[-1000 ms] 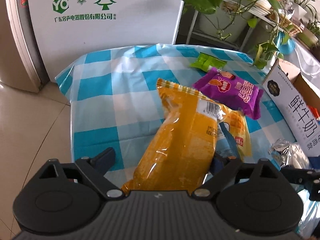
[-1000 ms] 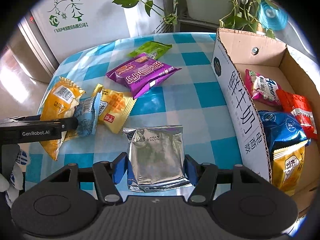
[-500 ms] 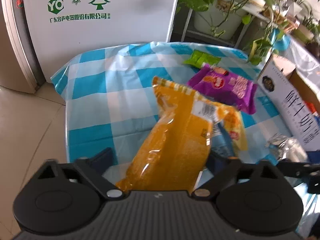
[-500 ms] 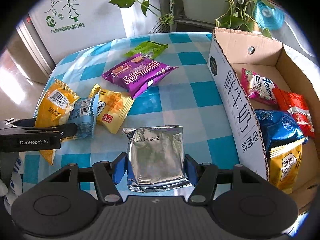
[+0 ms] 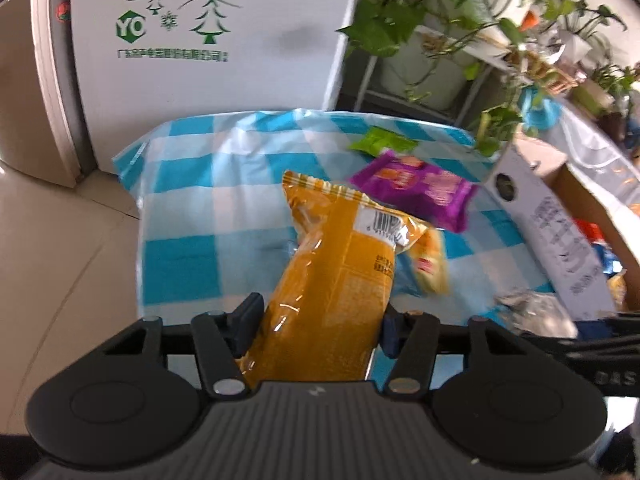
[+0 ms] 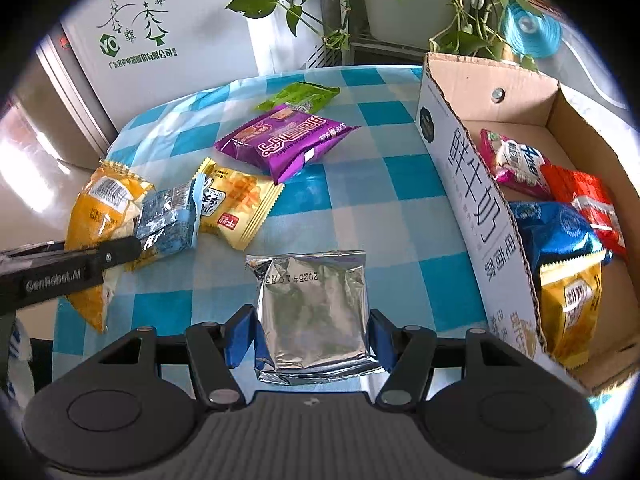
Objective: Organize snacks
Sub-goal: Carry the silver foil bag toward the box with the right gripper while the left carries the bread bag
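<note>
The left gripper [image 5: 318,330] is closing, pads against the orange snack bag [image 5: 336,292] at lower centre; its long axis runs up-frame, tilted left. The right gripper [image 6: 312,338] clamps the silver pouch [image 6: 314,312], lower centre, long axis up-frame.

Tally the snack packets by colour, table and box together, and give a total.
Orange: 2
Yellow: 1
Blue: 2
Purple: 1
Green: 1
Silver: 1
Pink: 1
Red: 1
Total: 10
</note>
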A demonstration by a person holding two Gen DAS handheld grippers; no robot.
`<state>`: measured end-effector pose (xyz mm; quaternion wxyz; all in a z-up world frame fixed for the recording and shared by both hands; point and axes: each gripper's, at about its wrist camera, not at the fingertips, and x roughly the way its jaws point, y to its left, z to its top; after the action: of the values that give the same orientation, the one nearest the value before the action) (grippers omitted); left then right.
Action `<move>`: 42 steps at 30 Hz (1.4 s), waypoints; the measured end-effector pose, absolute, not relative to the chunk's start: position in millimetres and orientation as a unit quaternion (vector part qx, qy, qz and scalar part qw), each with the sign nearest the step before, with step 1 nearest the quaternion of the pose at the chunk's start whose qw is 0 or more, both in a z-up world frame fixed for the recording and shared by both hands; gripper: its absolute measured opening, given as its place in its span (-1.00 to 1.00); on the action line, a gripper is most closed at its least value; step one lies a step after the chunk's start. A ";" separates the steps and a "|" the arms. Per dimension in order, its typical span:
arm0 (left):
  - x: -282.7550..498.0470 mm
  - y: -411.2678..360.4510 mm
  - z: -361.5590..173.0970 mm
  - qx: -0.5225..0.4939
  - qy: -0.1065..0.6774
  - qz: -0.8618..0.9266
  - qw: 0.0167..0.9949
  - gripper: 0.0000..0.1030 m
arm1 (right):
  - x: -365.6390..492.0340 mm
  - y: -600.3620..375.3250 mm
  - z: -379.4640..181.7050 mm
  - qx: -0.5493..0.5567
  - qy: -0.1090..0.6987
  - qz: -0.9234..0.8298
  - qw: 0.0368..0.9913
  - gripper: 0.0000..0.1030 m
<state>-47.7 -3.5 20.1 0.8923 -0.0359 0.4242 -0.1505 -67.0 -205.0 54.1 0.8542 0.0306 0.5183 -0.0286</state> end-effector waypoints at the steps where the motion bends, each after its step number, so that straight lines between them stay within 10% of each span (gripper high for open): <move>1: -51.5 -6.5 21.2 -0.036 0.421 -0.156 0.893 0.10 | -68.8 -205.1 54.7 0.031 0.516 -0.028 0.856 0.29; 36: -72.8 -36.9 42.7 -0.059 0.381 -0.184 0.904 -0.10 | -56.3 -235.1 102.4 -0.012 0.472 0.002 0.882 0.29; 42: -61.7 -18.5 33.6 -0.119 0.402 -0.184 0.889 0.30 | -54.7 -244.3 100.5 0.015 0.479 -0.012 0.878 0.29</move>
<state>-61.8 -18.5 33.6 0.8891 -0.1192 0.4018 -0.1840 -54.7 -244.3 100.5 0.8779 0.0148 0.4786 -0.0120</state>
